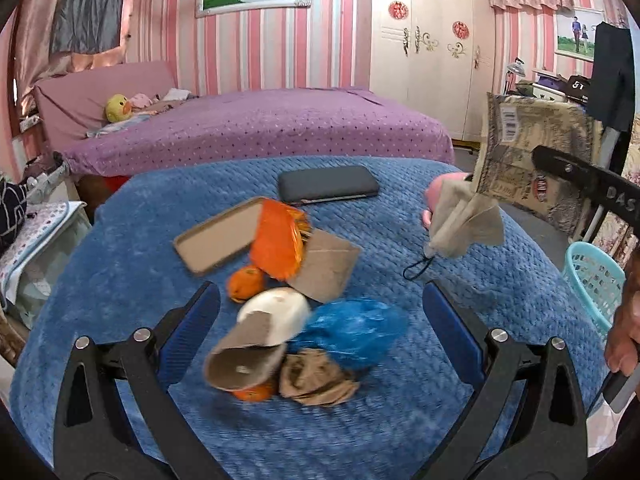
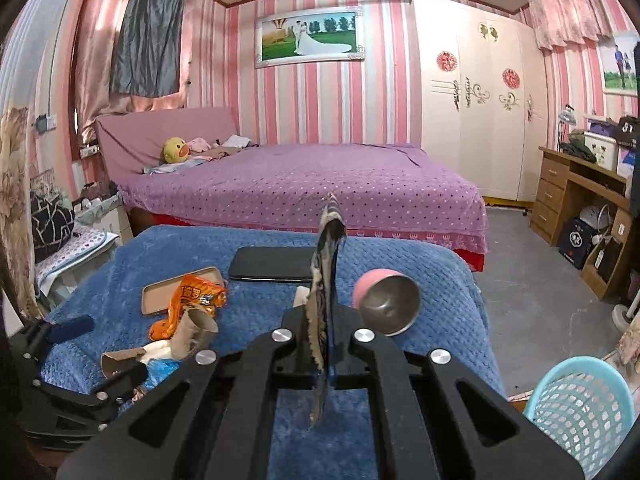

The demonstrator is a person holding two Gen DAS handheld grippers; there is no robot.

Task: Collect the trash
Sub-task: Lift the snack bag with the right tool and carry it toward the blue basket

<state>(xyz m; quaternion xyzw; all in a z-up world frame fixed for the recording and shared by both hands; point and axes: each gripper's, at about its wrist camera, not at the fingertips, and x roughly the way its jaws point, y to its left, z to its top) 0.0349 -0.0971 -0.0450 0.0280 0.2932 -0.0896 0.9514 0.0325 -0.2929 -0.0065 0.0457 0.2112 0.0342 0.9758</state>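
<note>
My left gripper (image 1: 320,320) is open, its blue pads either side of a trash pile on the blue blanket (image 1: 120,280). The pile holds a cardboard tube (image 1: 244,360), a white scrap (image 1: 280,312), a blue plastic bag (image 1: 352,328), crumpled brown paper (image 1: 316,376) and orange peel (image 1: 246,282). Behind lie an orange wrapper (image 1: 280,240), a cardboard flap (image 1: 324,268) and a flat cardboard tray (image 1: 216,236). My right gripper (image 2: 320,316) is shut on a printed wrapper (image 2: 326,264), held edge-on above the blanket; it shows its barcode in the left wrist view (image 1: 504,148).
A black phone (image 1: 328,184) lies at the blanket's far side and a pink bowl (image 2: 384,304) lies tipped at the right. A beige rag (image 1: 464,224) with a black cord sits by the bowl. A teal basket (image 2: 580,412) stands on the floor at the right. A purple bed (image 2: 300,188) is behind.
</note>
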